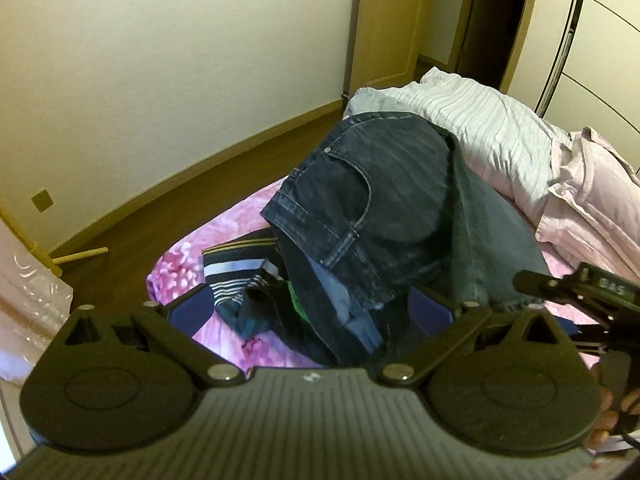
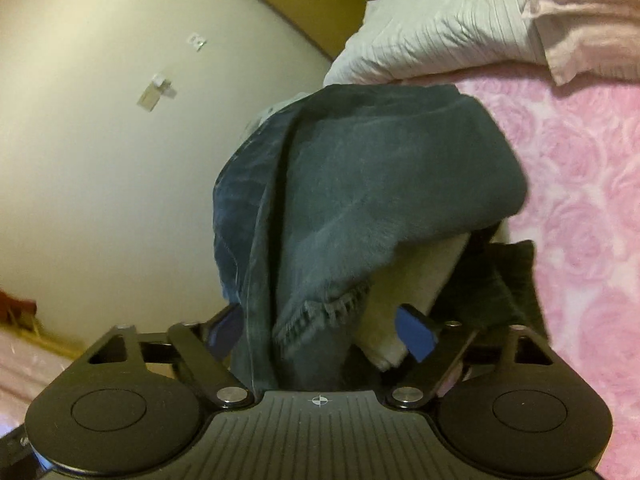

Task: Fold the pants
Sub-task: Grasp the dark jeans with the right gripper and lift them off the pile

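Your left gripper [image 1: 312, 312] has its blue pads spread wide, with the waistband end of the dark jeans [image 1: 372, 200] draped down between them; the denim hangs in the gap, and neither pad looks pressed against it, though the cloth covers part of the right pad. The jeans rise in a mound ahead of you on the bed, back pocket and belt loop facing your left camera, with the paler inside of the fabric showing near the bottom. Beneath and just left of them lies a dark striped garment [image 1: 236, 276] on the pink floral bedsheet [image 1: 192, 256]. Beyond the jeans sit a white ribbed blanket [image 1: 472, 120] and, to its right, a pale pink quilt [image 1: 592, 188]. The tip of your right gripper shows at the right edge of the left view, close beside the denim.

From your right camera, your right gripper [image 2: 320, 332] stands partly spread, its blue pads on either side of a hanging fold of the jeans [image 2: 360, 184], hem stitching visible low in the gap. The left pad sits against the cloth; the right pad stands apart from it, with a cream-coloured cloth [image 2: 416, 292] and a dark garment [image 2: 496, 280] lying behind it. The pink sheet [image 2: 580, 200] fills the right of that view. A wall and a wooden door are in the background.
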The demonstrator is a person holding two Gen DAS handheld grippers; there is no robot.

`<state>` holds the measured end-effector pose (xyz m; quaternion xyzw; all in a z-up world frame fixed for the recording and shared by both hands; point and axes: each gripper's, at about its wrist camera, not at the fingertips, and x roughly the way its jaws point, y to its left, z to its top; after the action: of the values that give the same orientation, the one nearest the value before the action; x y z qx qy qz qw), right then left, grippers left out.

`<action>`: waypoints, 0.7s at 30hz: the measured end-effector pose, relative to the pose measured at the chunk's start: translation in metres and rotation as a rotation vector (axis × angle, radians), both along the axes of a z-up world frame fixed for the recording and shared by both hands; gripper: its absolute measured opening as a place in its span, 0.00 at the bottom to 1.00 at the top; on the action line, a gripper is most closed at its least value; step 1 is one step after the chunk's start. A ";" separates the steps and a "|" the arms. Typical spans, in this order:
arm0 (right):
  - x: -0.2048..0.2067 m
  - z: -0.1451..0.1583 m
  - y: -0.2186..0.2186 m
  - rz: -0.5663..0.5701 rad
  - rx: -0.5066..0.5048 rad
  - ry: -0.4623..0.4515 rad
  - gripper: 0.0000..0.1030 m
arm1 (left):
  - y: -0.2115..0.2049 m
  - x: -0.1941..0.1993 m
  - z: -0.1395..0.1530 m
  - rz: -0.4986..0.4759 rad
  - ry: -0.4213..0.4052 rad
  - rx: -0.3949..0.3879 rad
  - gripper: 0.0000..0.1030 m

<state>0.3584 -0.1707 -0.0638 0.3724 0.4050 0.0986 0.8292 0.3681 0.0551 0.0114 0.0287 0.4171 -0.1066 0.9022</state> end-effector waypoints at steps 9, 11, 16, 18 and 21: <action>0.021 0.084 0.007 0.045 -0.217 -0.259 0.05 | 0.004 0.022 0.007 0.009 -0.029 0.000 0.99; 0.024 0.118 -0.002 0.031 -0.266 -0.348 0.05 | 0.004 0.021 0.014 0.011 -0.053 -0.001 0.99; 0.016 0.186 -0.031 0.001 -0.296 -0.538 0.05 | -0.004 0.012 0.036 -0.003 -0.121 -0.027 0.99; 0.005 0.219 -0.044 -0.010 -0.279 -0.634 0.04 | -0.009 0.005 0.045 -0.015 -0.146 -0.039 0.99; -0.002 0.260 -0.056 -0.025 -0.302 -0.706 0.04 | -0.021 -0.007 0.057 -0.041 -0.174 -0.056 0.99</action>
<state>0.3564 -0.2268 0.1961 0.1940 0.0998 0.1498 0.9643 0.3607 0.0345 0.0684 0.0211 0.3332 -0.1336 0.9331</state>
